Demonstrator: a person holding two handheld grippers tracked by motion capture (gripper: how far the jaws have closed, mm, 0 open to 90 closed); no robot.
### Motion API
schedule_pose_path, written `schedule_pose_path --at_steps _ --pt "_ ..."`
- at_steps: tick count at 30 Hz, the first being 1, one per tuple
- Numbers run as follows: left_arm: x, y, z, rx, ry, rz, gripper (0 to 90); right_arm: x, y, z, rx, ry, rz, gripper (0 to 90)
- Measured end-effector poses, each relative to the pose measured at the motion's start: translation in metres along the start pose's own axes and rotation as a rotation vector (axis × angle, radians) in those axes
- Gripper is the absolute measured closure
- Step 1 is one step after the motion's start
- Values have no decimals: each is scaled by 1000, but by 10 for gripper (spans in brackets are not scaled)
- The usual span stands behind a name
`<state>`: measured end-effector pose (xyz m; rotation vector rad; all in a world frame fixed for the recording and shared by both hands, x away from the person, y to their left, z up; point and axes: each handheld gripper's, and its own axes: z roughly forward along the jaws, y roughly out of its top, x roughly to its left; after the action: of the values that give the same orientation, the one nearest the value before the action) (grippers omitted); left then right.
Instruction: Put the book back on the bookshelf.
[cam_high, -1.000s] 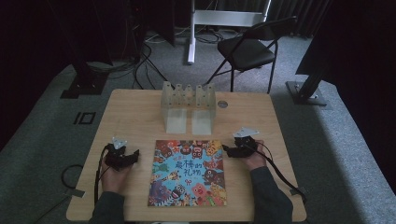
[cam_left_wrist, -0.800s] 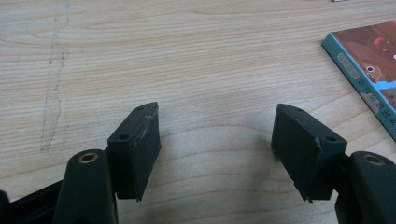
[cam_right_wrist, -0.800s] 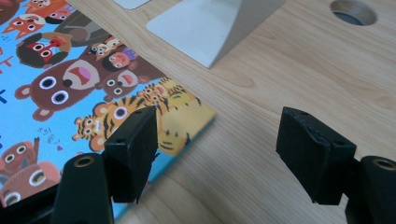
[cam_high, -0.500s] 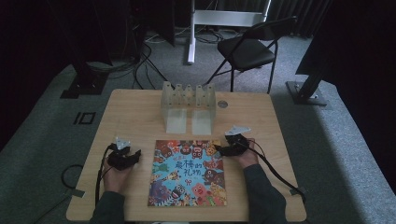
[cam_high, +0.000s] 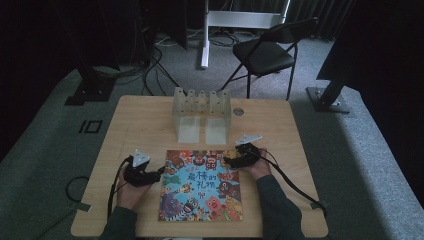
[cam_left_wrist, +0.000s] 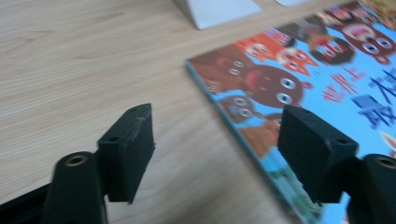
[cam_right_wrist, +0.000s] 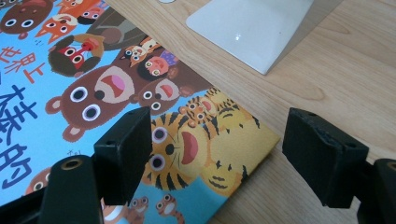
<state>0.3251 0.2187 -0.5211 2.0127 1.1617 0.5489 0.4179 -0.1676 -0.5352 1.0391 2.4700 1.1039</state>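
on table (cam_high: 140, 125), picture book (cam_high: 201, 186) flat; left hand-held gripper (cam_high: 159, 174) agape astride left edge, right hand-held gripper (cam_high: 227, 161) agape astride top-right corner.

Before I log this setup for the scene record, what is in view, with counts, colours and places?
Flat picture book with cartoon animal cover: one, blue and multicoloured, table's near middle.
Clear plastic slotted rack: one, translucent, with two white base plates, table's far middle.
Small round disc: one, grey, right of rack.
Light wooden table: one.
Folding chair: one, black, beyond table.
Left gripper: black, open, at book's left edge.
Right gripper: black, open, over book's far right corner.
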Motion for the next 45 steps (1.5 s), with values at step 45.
schedule_pose_path --at_steps 45 --pt "-169 -26 -10 51 -298 483 23 -14 2 -6 -86 111 143 259"
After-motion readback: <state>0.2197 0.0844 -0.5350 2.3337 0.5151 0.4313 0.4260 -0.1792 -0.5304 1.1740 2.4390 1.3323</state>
